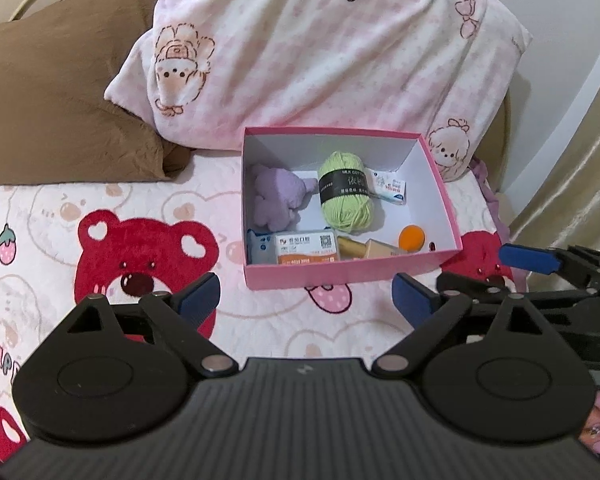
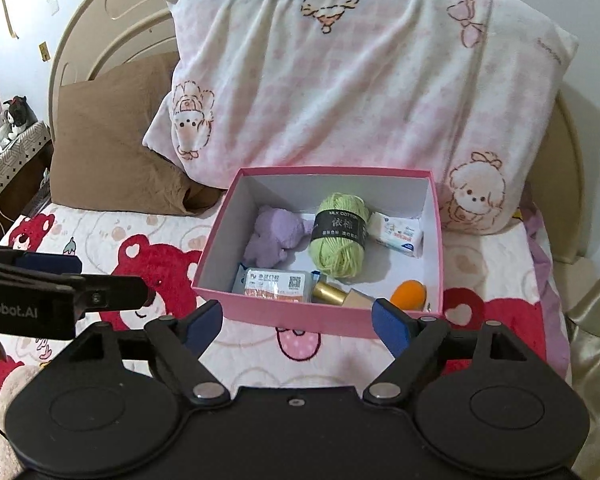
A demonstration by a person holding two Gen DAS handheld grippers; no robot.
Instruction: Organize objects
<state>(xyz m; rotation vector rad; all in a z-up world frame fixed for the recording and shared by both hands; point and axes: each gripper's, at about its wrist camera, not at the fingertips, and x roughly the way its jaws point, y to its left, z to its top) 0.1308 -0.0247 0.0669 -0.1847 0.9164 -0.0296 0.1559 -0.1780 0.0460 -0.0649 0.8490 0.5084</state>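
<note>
Fingers on my left gripper (image 1: pixel 306 300) stand wide apart with nothing between them, low in the frame, just short of the near wall of the pink box (image 1: pixel 340 274). My right gripper (image 2: pixel 298 322) is the same: blue pads spread, empty, its right pad overlapping the box's near wall in its own view. I judge both are held off and spread so the box and its load sit undisturbed.

The box rests on the bed's bear-print cover (image 1: pixel 140 264), lid off, at the centre of both views. Inside, the things lie side by side, not stacked, which keeps each one visible. A green yarn ball (image 1: pixel 345 190) lies in the middle. A purple plush toy (image 1: pixel 274 200) is at its left, a small white packet (image 1: pixel 389 189) at its right near the far corner. Along the near wall lie an orange-and-white packet (image 1: pixel 306 246), a gold-capped bottle (image 1: pixel 364 249) on its side and an orange ball (image 1: pixel 412 237).

Behind the box a pink cartoon pillow (image 1: pixel 320 52) leans up, touching its far wall, with a brown pillow (image 1: pixel 60 96) in the upper left. No loose item shows on the cover, so the sorting looks close to done.
</note>
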